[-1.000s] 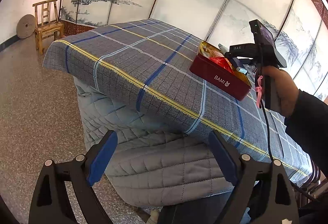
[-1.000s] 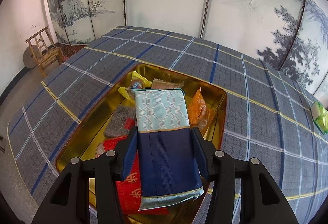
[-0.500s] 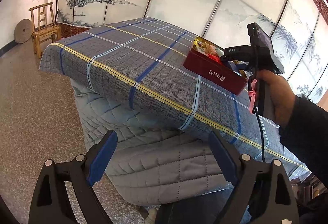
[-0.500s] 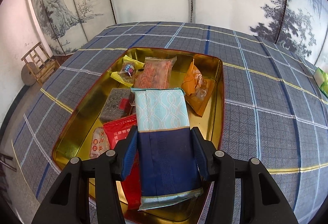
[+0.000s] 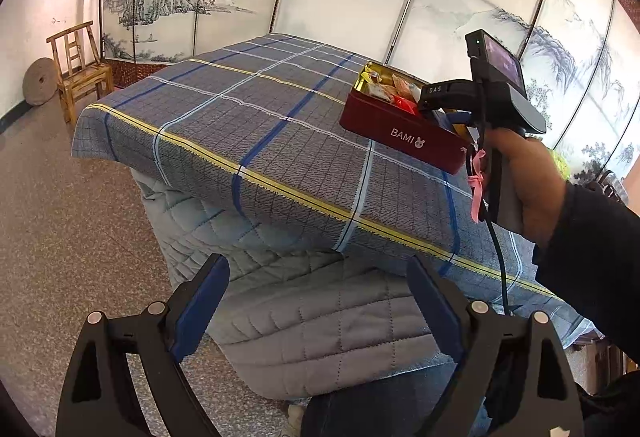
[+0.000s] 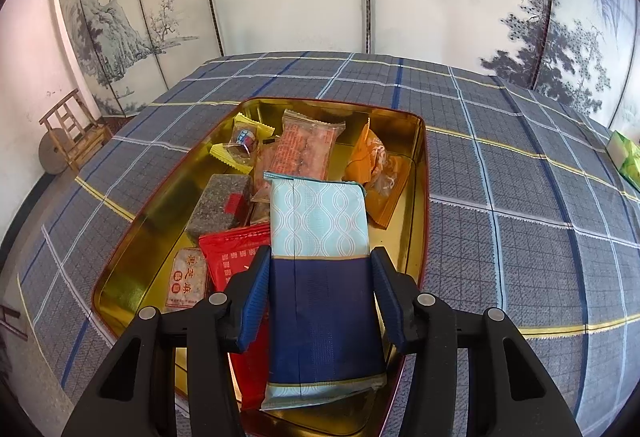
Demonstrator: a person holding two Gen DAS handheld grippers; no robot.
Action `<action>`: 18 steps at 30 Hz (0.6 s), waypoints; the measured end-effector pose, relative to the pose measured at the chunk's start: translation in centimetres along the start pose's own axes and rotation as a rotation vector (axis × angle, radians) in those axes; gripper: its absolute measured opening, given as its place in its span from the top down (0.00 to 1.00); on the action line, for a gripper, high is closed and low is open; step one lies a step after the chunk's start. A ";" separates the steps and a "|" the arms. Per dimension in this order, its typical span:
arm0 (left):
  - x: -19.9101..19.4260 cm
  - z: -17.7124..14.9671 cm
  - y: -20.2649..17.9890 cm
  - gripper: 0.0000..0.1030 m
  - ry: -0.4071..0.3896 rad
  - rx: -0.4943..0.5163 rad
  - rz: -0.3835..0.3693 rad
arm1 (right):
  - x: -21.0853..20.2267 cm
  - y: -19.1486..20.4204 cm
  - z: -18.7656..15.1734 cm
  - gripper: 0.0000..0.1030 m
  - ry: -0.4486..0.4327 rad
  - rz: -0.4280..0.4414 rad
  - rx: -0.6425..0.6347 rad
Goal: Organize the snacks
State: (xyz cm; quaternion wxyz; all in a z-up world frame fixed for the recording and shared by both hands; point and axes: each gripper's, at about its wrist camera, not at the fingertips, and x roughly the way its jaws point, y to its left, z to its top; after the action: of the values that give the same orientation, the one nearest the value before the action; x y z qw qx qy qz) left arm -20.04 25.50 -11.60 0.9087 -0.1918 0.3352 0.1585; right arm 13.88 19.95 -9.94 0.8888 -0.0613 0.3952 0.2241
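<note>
Right wrist view: snack packet over the tin.
Right hand-held gripper [image 6: 320, 293], jaws closing, clamps a blue packet [image 6: 320, 277] above the gold-lined tin [image 6: 420, 165] on the worktop [image 6: 520, 197]; left hand-held gripper [image 5: 316, 301] gapes empty.

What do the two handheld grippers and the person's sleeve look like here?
Both the left gripper and right gripper have black angular frames with silver pivot bolts and ribbed blue finger pads. The right one's black pistol-style handle is lettered DAS, carries a screen module on top, a black cable and a pink ribbon. The sleeve is dark.
</note>
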 end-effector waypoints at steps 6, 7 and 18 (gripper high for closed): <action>0.0 0.2 -1.6 0.15 0.010 0.051 0.020 | -0.2 -0.2 -0.2 0.50 -0.010 0.023 -0.007; 0.1 0.3 -1.9 0.14 0.010 0.061 0.029 | -0.2 -0.3 -0.2 0.50 -0.004 0.031 -0.006; 2.0 5.2 -6.3 0.01 -0.092 0.169 0.134 | -8.8 -3.6 0.9 0.09 -0.202 0.000 -0.059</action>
State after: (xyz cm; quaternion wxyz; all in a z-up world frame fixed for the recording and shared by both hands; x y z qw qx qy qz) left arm -13.10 22.62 -7.82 0.9234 -0.0842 0.3173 0.1989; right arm 10.89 13.95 -3.13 0.9220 -0.0644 0.2967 0.2404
